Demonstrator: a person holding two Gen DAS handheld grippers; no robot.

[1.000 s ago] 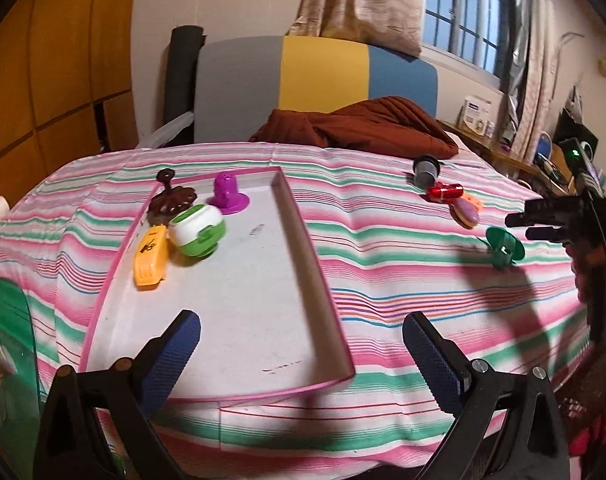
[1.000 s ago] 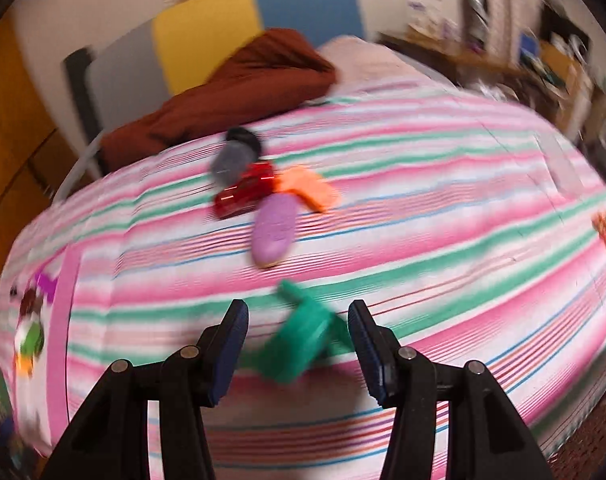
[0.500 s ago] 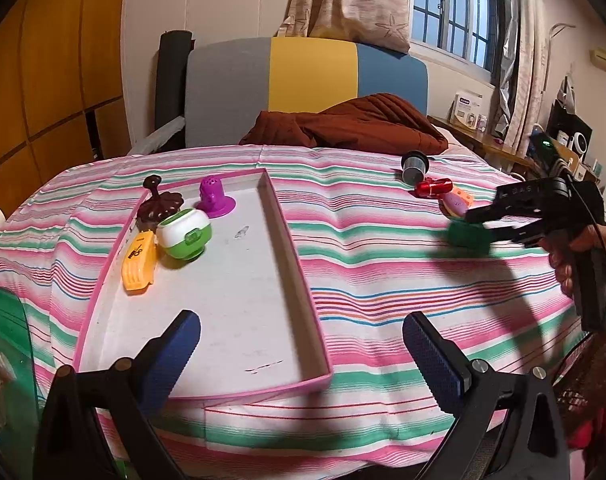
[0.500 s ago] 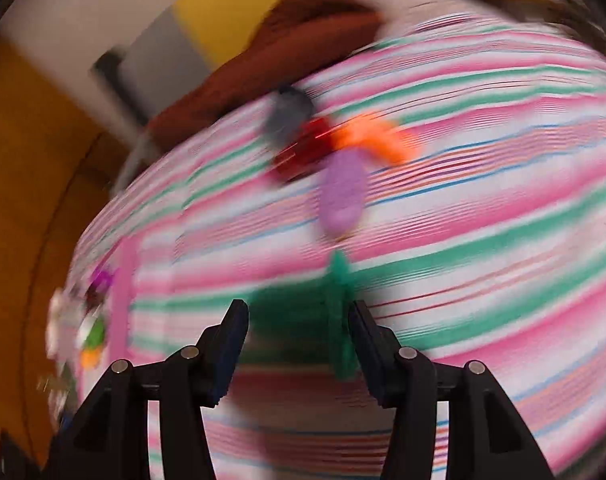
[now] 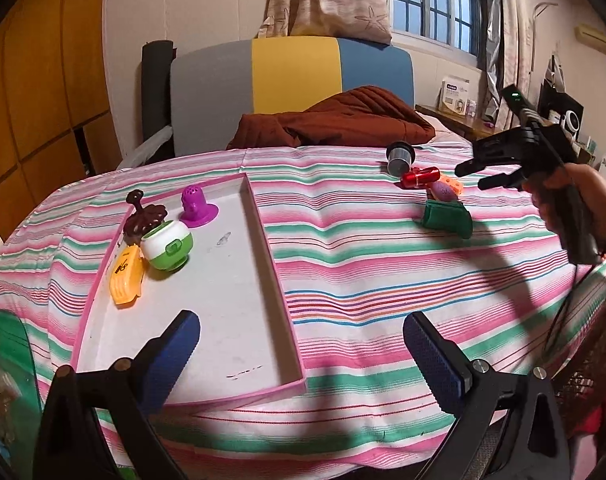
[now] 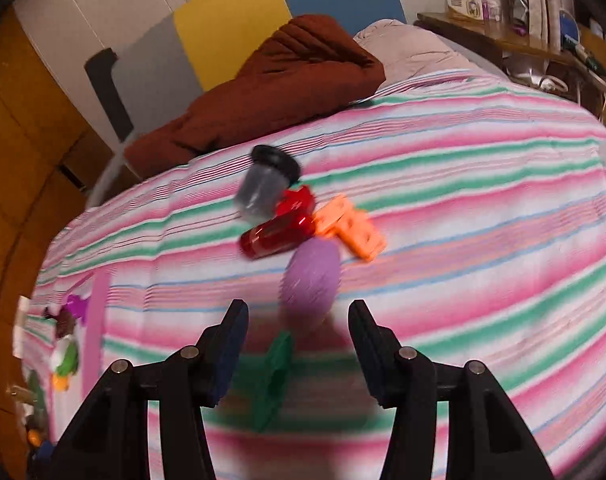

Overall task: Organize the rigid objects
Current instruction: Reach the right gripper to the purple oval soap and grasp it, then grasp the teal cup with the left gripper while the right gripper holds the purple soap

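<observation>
Progress, seen from the left wrist: four toys lie in the tray (image 5: 259, 236), five wait on the striped cloth (image 5: 363, 276); left gripper (image 5: 299, 344) spread, empty. Right wrist: right gripper (image 6: 299, 344) spread, unclamped, above the green piece (image 6: 273, 380).

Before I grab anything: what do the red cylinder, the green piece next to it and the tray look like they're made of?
Red cylinder: glossy, with bright highlights; metal or shiny plastic, hard to tell. Green piece: matte, moulded, evenly coloured; probably hard plastic. Tray: thin pink walls and a dull white, scuffed floor; looks like cardboard, like a box lid.
</observation>
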